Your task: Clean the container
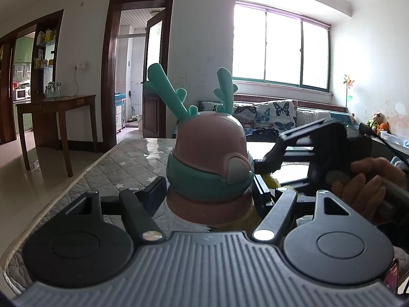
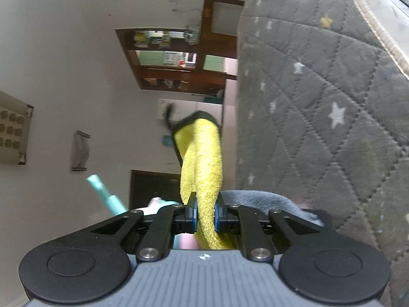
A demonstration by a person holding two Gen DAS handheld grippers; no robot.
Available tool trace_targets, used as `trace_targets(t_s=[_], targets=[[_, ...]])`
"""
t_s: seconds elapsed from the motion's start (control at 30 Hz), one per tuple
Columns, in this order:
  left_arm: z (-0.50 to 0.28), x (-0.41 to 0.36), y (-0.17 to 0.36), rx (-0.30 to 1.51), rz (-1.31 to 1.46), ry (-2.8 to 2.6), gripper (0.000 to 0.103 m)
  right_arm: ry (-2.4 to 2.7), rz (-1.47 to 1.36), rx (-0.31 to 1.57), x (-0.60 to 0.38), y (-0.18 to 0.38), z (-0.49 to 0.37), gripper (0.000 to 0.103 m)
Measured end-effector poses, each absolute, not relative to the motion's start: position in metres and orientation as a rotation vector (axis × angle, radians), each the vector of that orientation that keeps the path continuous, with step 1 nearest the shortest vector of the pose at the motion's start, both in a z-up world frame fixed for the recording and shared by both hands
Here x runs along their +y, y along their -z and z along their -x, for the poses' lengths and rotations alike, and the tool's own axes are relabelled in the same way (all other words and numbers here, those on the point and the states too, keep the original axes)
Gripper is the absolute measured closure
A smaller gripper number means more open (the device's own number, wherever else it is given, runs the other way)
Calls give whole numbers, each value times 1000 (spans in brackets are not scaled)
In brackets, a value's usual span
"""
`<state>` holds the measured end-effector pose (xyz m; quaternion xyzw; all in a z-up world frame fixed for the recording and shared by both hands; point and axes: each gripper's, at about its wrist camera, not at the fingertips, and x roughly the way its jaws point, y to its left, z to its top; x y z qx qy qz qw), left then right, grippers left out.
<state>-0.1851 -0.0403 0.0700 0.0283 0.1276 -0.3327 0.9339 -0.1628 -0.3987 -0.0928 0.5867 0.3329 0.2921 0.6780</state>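
Between the left claw (image 1: 208,192), upright container (image 1: 209,158); right claw (image 2: 205,216) grasps cloth (image 2: 202,153).

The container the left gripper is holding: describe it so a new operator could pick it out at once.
Start at the table with the grey star-quilted cover. Over its near end, the left gripper clamps the container by its pink body. It is a pink deer-shaped bottle with a teal band and two teal antlers on the lid, unlike the yellow cloth in the right gripper beside it.
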Motion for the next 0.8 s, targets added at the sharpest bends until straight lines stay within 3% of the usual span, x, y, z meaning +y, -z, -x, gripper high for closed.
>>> trace_targets(t_s=[0.27,0.7,0.8], targets=[[185,-40,-70,262,-53,679,32,-562,-1241,823,-386,114,147,92],[193,-47,-72,296,1,592,31,-470,-615,828,-338,68,136,93],[197,-53,-73,300,9,547,31,-471,-636,825,-336,63,139,93]])
